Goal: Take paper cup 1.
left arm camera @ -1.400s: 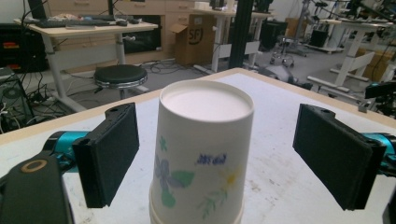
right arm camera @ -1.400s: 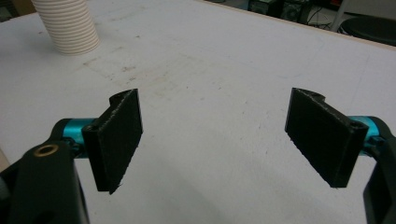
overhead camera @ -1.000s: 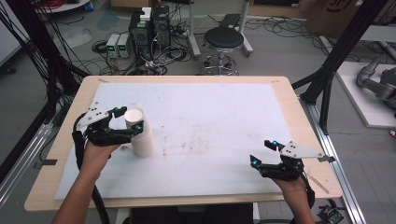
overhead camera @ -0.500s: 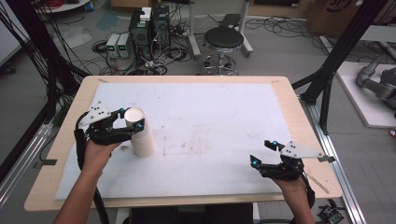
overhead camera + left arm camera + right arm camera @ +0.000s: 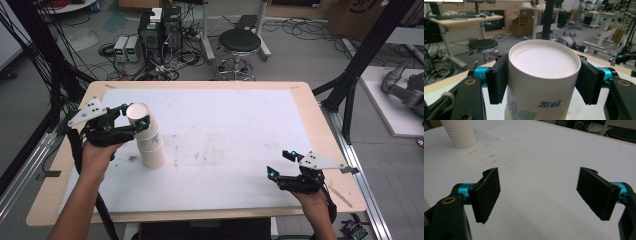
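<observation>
- The top paper cup [image 5: 138, 118] sits tilted at the head of the cup stack [image 5: 151, 149], on the left part of the white table sheet [image 5: 225, 125].
- My left gripper [image 5: 131, 116] has just been closing; its pads [image 5: 497, 78] now clamp that cup just below its rim.
- I judge I'm at the separating step: next I need a steady upward pull so the lower cups stay put.
- My right gripper [image 5: 281, 162] waits with jaws spread, nothing between them, well apart from the stack.

White paper cup [image 5: 541, 82] w/ blue-purple flower, green leaf & blue lettering print, on a plain cream ribbed cup stack [image 5: 152, 150]; black jaw pads w/ turquoise pins, grey plates; white mat [image 5: 225, 130], brown smudges, on light wood-tone table [image 5: 320, 115]
</observation>
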`<state>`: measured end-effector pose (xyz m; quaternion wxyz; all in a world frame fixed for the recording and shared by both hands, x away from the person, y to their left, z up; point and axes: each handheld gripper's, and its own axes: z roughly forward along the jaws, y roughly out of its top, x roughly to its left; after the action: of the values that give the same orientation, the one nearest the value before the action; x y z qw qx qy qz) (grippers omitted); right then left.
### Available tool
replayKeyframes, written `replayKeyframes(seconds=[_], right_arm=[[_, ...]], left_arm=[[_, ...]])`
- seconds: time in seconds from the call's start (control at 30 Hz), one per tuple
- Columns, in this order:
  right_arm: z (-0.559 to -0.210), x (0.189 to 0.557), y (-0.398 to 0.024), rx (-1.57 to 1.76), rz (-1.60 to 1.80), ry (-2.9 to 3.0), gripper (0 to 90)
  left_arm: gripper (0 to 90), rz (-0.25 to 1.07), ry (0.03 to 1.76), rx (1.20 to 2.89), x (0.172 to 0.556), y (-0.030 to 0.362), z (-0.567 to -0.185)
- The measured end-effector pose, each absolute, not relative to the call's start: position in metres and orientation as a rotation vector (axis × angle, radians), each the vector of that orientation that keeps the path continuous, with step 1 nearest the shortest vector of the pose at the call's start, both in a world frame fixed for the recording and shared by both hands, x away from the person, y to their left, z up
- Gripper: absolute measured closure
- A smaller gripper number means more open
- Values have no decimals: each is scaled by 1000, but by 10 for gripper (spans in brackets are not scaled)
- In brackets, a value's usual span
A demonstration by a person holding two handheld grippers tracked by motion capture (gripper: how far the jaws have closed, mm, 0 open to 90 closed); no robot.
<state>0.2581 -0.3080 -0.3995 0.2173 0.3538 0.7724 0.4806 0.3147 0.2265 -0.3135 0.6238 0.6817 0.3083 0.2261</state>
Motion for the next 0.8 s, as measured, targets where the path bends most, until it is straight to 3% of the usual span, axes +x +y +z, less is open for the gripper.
replayKeyframes(seconds=[0.33, 0.8], right_arm=[[-399, 259, -307, 984, 1341, 2145, 193], [-389, 271, -287, 935, 1377, 2213, 193]], left_arm=[[340, 500, 605, 1537, 309, 214, -289], [339, 395, 499, 1591, 308, 171, -286]])
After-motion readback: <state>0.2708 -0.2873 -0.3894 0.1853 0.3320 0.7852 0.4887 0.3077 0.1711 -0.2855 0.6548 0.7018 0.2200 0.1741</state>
